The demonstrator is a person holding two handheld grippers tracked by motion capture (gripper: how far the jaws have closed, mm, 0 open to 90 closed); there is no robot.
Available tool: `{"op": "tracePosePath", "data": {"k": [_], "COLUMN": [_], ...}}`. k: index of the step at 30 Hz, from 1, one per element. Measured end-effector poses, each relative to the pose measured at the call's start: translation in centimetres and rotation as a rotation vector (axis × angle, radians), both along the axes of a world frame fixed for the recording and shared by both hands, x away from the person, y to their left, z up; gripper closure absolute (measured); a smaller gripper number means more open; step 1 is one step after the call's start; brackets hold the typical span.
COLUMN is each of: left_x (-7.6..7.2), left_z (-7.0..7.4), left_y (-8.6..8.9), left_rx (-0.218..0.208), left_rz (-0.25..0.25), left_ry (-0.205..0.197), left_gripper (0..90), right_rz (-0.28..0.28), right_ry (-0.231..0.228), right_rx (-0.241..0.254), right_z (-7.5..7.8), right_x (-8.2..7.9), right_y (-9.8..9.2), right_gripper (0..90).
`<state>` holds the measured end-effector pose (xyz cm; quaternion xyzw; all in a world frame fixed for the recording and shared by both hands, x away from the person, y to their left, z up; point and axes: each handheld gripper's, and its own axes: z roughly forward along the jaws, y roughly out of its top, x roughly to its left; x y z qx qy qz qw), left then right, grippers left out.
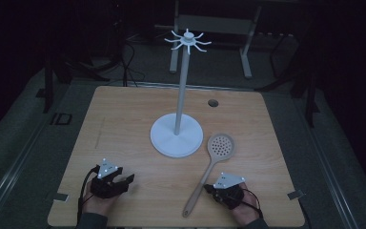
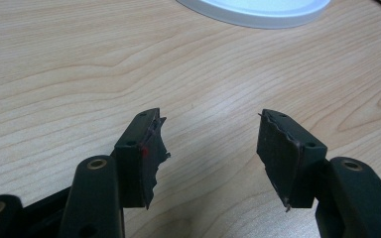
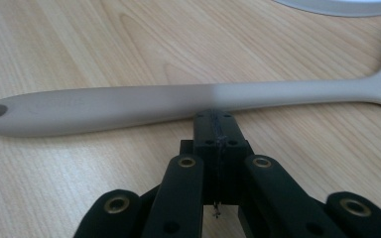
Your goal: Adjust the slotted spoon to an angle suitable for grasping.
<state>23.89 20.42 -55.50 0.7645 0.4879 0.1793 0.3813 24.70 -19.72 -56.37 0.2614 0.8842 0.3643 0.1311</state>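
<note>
Left claw [image 1: 122, 183]: it is held low over the bare wood at the near left of the table [image 1: 124, 114], its jaws spread with nothing between them.
Stand [image 1: 177, 136]: one white stand is seen at the table's middle, with a round base, a tall pole and a crown of hooks at the top; no utensil is hung on it.
Slotted spoon [image 1: 209, 164]: one pale spoon is laid flat on the table just right of the stand's base, perforated bowl away, handle toward the near edge.
Right claw [image 3: 217, 130]: its jaws are pressed together, tips right at the spoon's handle near mid-length; nothing is pinched.
Progress: judged early; the spoon is not yet gripped or lifted. A grasp, a lift and likely a hanging on a hook are left.
Count: two claws, one stand, one spoon.
</note>
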Motion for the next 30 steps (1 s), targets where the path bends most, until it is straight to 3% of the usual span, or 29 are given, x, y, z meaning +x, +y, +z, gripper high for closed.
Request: {"op": "tracePosePath", "data": {"k": [13,30], "left_x": [0.1,0.1], "left_z": [-0.1,-0.1], "left_y": [-0.1,-0.1], "left_rx": [0.004,0.004], "left_rz": [-0.001,0.001], "left_ry": [0.002,0.004], "left_gripper": [43.2,43.6], "right_rz": [0.029,0.039], "right_ry": [-0.009,-0.035], "right_rx": [0.001,0.006], "right_z": [0.3,0.9], "right_x": [0.7,3.7], "right_y": [1.7,6.6], "right_gripper": [89.6,89.5]}}
